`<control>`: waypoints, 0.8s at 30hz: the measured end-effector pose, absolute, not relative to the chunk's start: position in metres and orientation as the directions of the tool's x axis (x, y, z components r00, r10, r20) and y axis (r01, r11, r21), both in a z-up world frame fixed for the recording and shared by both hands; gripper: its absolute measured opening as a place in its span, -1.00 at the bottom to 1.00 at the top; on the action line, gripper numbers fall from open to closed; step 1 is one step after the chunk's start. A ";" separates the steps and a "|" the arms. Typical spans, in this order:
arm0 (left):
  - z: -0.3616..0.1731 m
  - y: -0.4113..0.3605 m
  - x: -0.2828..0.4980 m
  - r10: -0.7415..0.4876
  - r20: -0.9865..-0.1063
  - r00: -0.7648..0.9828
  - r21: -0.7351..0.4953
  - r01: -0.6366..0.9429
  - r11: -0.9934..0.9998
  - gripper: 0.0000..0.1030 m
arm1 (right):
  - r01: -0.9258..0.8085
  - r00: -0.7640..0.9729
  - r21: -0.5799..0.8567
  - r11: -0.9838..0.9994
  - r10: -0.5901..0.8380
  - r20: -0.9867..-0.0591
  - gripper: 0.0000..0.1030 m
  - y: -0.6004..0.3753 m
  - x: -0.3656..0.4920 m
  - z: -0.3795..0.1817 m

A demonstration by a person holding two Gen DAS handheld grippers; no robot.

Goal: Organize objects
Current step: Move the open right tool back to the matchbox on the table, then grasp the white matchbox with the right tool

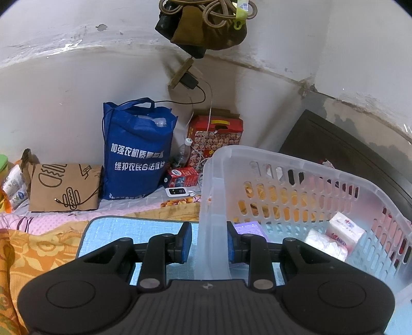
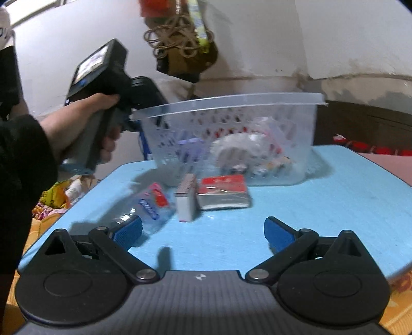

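My left gripper (image 1: 209,238) is shut on the rim of a clear plastic basket (image 1: 303,177), which stands on a blue mat (image 1: 123,229). The basket holds tissue packs (image 1: 342,232) and a purple item (image 1: 251,228). In the right wrist view the basket (image 2: 231,103) sits at the mat's far side, with the left gripper (image 2: 134,121) clamped on its left rim. In front of it lie a plastic bottle (image 2: 146,206), a small white box (image 2: 186,201) and a red-and-silver pack (image 2: 222,192). My right gripper (image 2: 203,230) is open and empty above the mat (image 2: 322,201).
A blue tote bag (image 1: 136,152), a red carton (image 1: 216,139), a brown paper bag (image 1: 64,188) and a small red box (image 1: 181,177) stand against the wall. A dark bag and rope (image 1: 206,23) hang above. Floral bedding (image 1: 38,247) surrounds the mat.
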State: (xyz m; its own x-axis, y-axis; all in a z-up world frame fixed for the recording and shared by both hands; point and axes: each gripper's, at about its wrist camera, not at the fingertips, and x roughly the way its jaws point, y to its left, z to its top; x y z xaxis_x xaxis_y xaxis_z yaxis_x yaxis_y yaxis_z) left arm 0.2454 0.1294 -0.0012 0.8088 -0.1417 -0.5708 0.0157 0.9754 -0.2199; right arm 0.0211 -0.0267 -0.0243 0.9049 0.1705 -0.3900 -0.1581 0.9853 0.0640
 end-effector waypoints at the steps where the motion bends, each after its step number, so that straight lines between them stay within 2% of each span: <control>1: -0.001 0.130 0.245 -0.141 -0.571 0.809 -0.219 0.016 0.976 -0.38 | -0.164 0.901 0.070 0.984 0.178 -0.396 1.00 -0.023 0.023 -0.025; 6: -0.002 0.129 0.245 -0.141 -0.569 0.810 -0.216 0.018 0.976 -0.38 | -0.191 0.895 0.056 0.980 0.197 -0.400 0.99 -0.013 0.030 -0.027; 8: -0.002 0.129 0.246 -0.139 -0.569 0.811 -0.212 0.018 0.977 -0.38 | -0.175 0.898 0.066 0.982 0.186 -0.398 0.89 -0.018 0.037 -0.024; 11: -0.002 0.129 0.246 -0.138 -0.569 0.811 -0.212 0.017 0.977 -0.38 | -0.146 0.885 0.122 0.982 0.185 -0.428 0.63 -0.030 0.056 -0.019; 13: -0.002 0.128 0.246 -0.138 -0.569 0.811 -0.212 0.018 0.977 -0.38 | -0.149 0.867 0.111 0.983 0.184 -0.463 0.26 -0.030 0.069 -0.019; 18: -0.001 0.130 0.246 -0.138 -0.568 0.811 -0.212 0.018 0.977 -0.38 | -0.184 0.848 0.073 0.980 0.196 -0.493 0.03 -0.020 0.079 -0.022; 20: -0.001 0.130 0.246 -0.138 -0.568 0.812 -0.211 0.019 0.977 -0.38 | -0.190 0.846 0.060 0.980 0.194 -0.496 0.01 -0.016 0.081 -0.023; 22: -0.001 0.131 0.245 -0.138 -0.567 0.812 -0.211 0.019 0.977 -0.38 | -0.197 0.841 0.058 0.979 0.199 -0.503 -0.15 -0.012 0.083 -0.023; 24: -0.002 0.131 0.245 -0.140 -0.567 0.812 -0.213 0.020 0.977 -0.38 | -0.199 0.842 0.055 0.978 0.199 -0.501 -0.20 -0.009 0.083 -0.022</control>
